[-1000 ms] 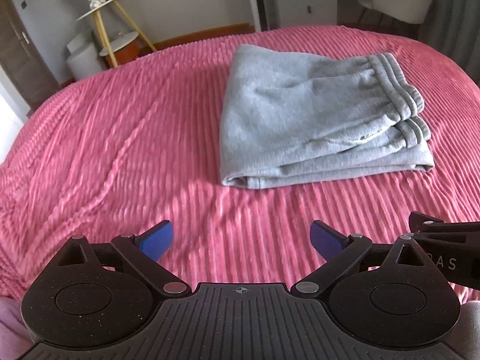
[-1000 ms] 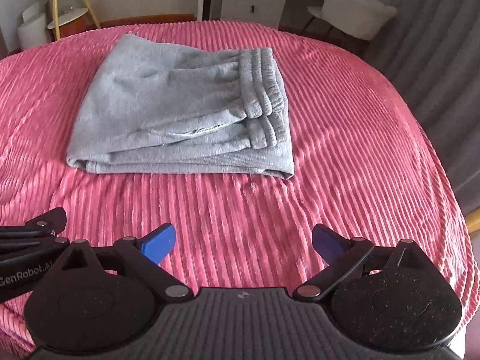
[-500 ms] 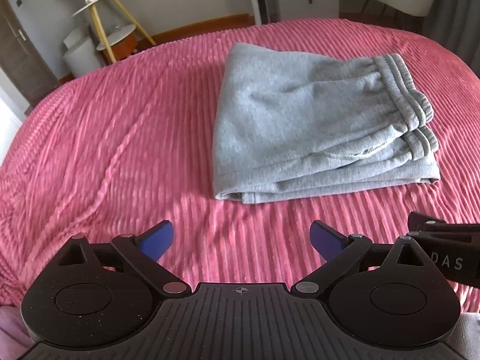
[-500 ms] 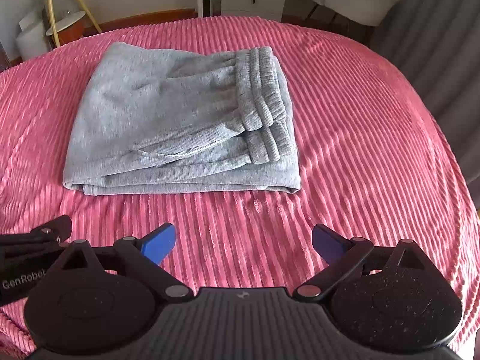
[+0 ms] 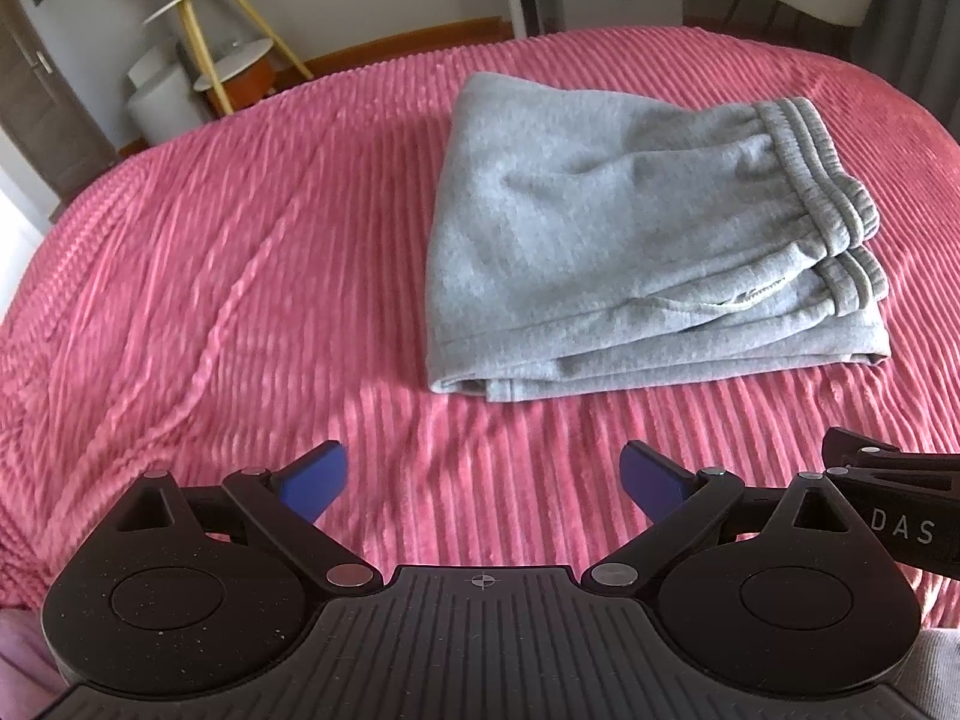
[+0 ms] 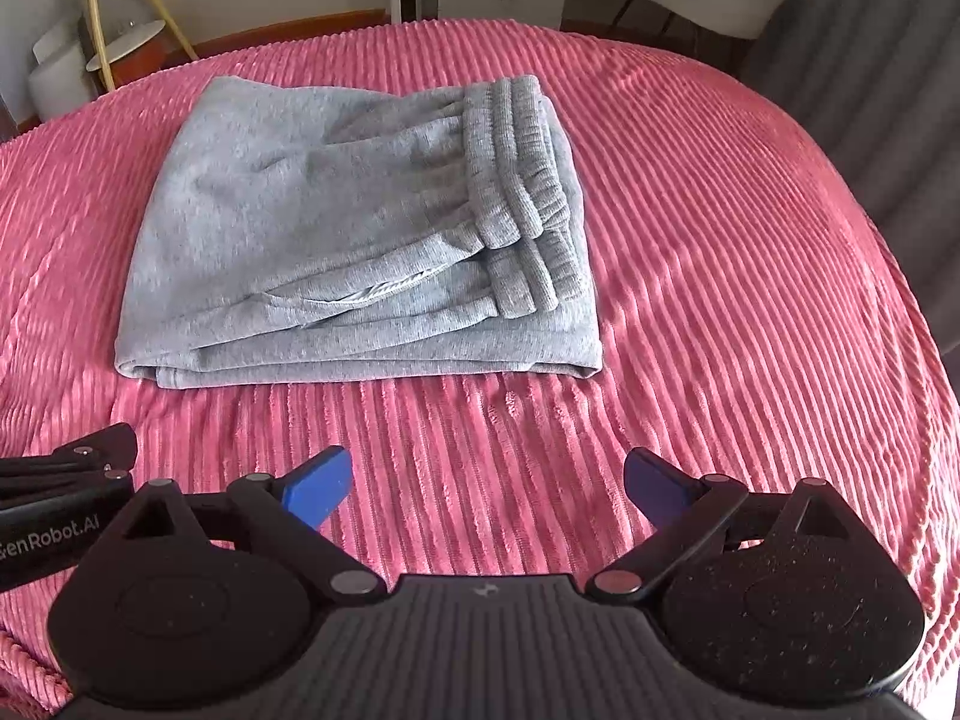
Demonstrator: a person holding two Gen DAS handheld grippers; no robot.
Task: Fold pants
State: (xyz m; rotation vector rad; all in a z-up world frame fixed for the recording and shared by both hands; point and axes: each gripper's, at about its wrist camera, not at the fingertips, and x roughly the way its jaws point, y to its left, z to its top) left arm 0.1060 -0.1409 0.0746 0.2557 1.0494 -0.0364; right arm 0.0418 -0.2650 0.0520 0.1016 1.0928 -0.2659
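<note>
Your left gripper (image 5: 483, 477) and right gripper (image 6: 487, 480), jaws spread and empty, have drifted closer to the pants (image 6: 354, 240), which lie folded mid-frame on the bedspread (image 5: 210, 276). The fold looks finished.

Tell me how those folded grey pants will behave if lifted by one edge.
The pants are probably floppy: soft fleece layers would likely sag and unfold. The thick ribbed waistband may droop first. On the plush ribbed bedspread, pushing would likely bunch them, not slide them.
</note>
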